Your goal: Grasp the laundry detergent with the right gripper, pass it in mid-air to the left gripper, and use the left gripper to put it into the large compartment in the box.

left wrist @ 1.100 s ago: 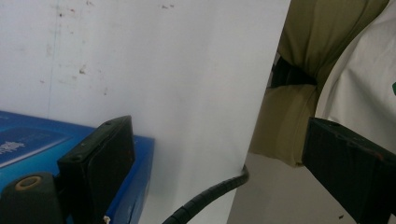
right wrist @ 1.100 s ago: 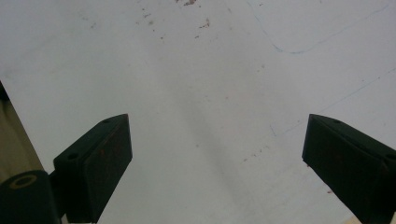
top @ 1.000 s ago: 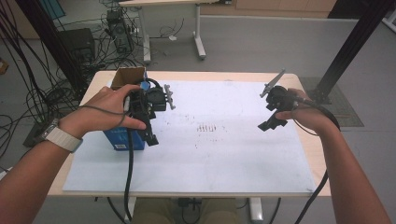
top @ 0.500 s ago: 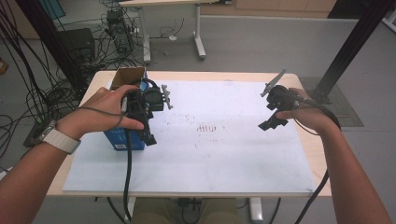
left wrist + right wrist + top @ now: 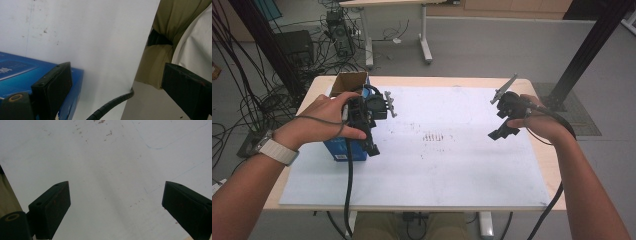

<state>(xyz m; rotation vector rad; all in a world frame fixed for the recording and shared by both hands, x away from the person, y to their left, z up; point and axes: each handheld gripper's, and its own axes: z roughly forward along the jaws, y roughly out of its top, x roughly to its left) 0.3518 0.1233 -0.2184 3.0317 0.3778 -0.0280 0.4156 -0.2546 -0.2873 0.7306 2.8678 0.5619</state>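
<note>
Right, approach step: left tongs (image 5: 371, 145) wide over the blue box (image 5: 336, 149) at frame left on the worktop (image 5: 452, 175); right tongs (image 5: 501, 131) wide, idle. Next: straddle box, close.

Blue box (image 5: 343, 150) blocks the left; white sheet (image 5: 447, 165) lies open.

A wooden counter (image 5: 537, 165), covered by a white sheet (image 5: 452, 165), stands on a grey floor (image 5: 492, 55). Beyond it is a second desk (image 5: 362, 2) on white legs. Black cables (image 5: 257, 100) and dark equipment boxes (image 5: 294, 42) crowd the left side. A black post (image 5: 592, 45) slants up at right.
</note>
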